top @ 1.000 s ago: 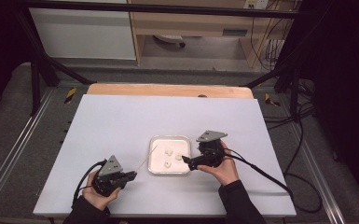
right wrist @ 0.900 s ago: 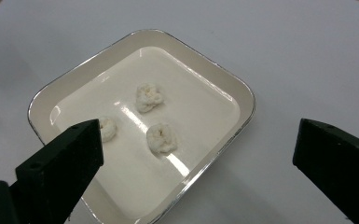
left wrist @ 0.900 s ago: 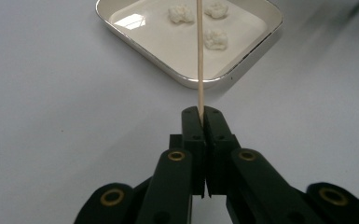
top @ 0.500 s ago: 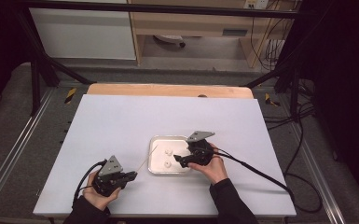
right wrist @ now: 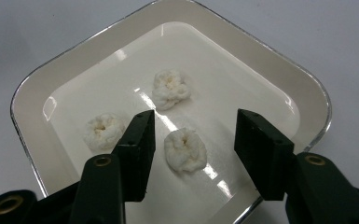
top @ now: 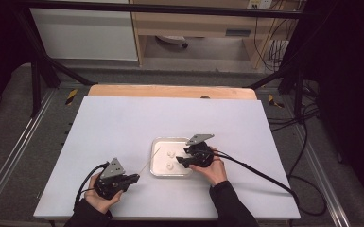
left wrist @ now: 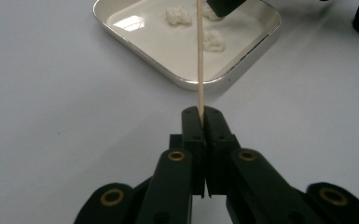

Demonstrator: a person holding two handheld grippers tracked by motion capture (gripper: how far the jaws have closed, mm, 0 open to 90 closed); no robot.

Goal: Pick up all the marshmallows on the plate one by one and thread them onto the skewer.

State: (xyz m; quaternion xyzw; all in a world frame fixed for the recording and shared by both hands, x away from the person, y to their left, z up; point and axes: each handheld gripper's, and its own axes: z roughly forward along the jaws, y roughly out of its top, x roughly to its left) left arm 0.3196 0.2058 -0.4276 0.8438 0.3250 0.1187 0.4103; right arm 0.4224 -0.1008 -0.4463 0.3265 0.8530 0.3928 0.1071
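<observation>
Over the white tray (right wrist: 279, 70) mid-counter, the right claw (right wrist: 193, 135) hangs spread astride the nearest white floret (right wrist: 185, 149) and should, I'd say, close gently, while the left claw (left wrist: 200, 122) grips a skewer (left wrist: 199, 56).

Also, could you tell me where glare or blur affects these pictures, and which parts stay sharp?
In the right gripper view, bright glare streaks cross the glossy tray floor, yet the three white lumps read sharply. In the left gripper view, a window-like reflection sits on the tray while the skewer is crisp. The high view is soft and dim at its edges, with the table evenly lit.
</observation>
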